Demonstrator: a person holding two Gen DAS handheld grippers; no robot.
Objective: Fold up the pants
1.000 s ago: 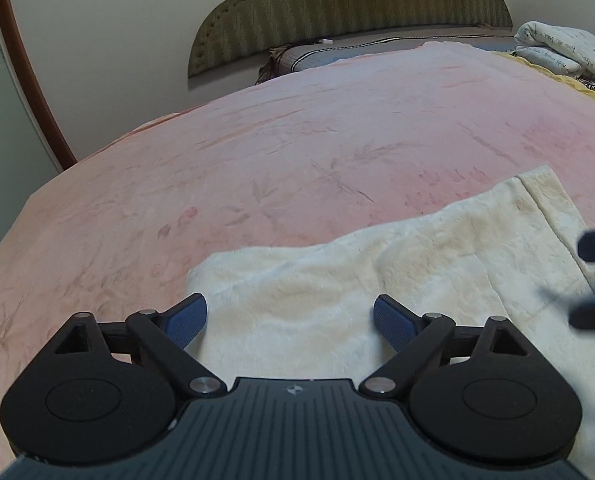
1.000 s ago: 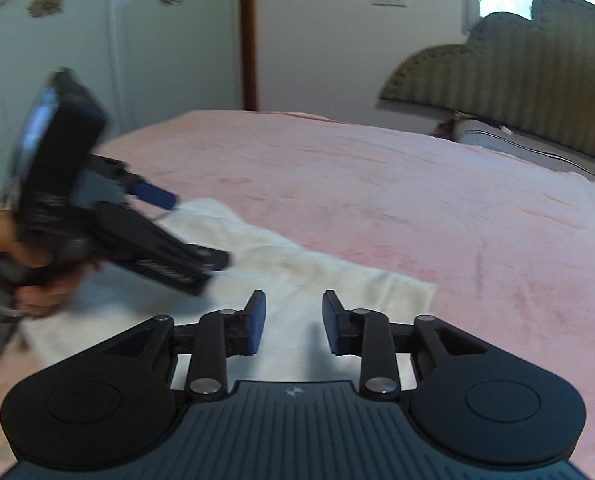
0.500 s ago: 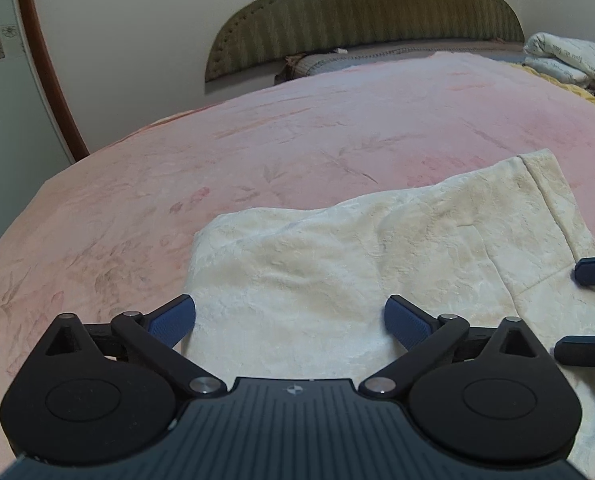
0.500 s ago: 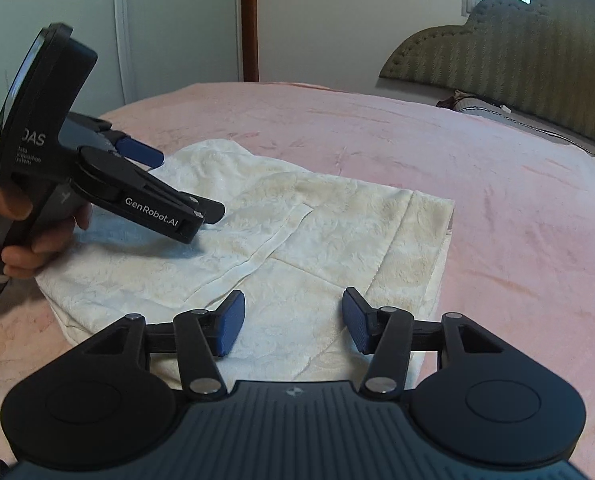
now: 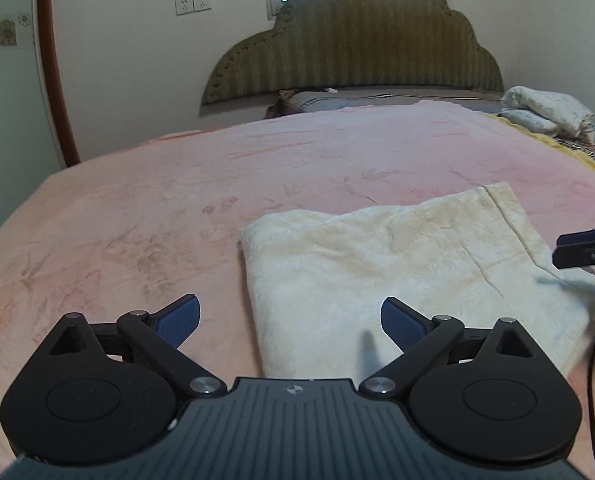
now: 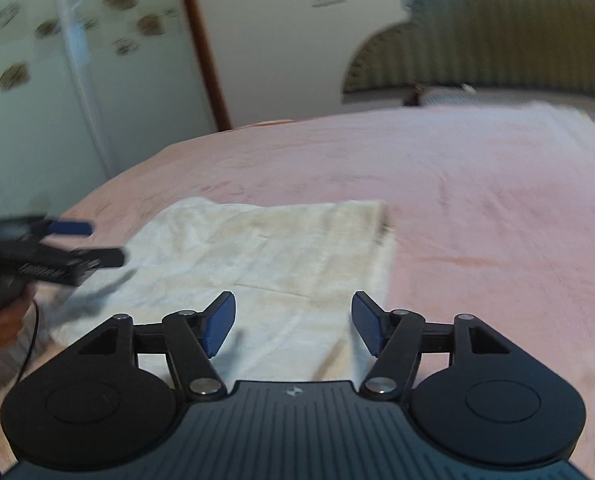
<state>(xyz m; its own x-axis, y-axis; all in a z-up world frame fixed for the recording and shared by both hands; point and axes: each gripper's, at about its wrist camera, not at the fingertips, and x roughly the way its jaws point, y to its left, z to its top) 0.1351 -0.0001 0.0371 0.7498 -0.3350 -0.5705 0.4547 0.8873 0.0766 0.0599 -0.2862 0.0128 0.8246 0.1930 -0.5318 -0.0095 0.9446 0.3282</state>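
Cream fleecy pants [image 5: 397, 272] lie folded into a flat rectangle on the pink bed cover [image 5: 177, 208]. My left gripper [image 5: 289, 320] is open and empty, above the near left corner of the pants. My right gripper [image 6: 293, 324] is open and empty, above the near edge of the pants [image 6: 265, 252]. In the right wrist view the left gripper [image 6: 93, 240] shows blurred at the left, held by a hand. In the left wrist view the right gripper's fingertips [image 5: 585, 246] show at the right edge.
A padded olive headboard [image 5: 357, 44] stands at the far end of the bed. A folded white quilt [image 5: 545, 110] lies at the far right. A wardrobe door [image 6: 57, 80] and brown door frame [image 5: 53, 72] stand to the left. A black cable [image 5: 593, 380] hangs at the right.
Both grippers have pulled back and risen from the pants. The right gripper has opened wider. The left gripper has shifted left, so the pants now sit more to its right.
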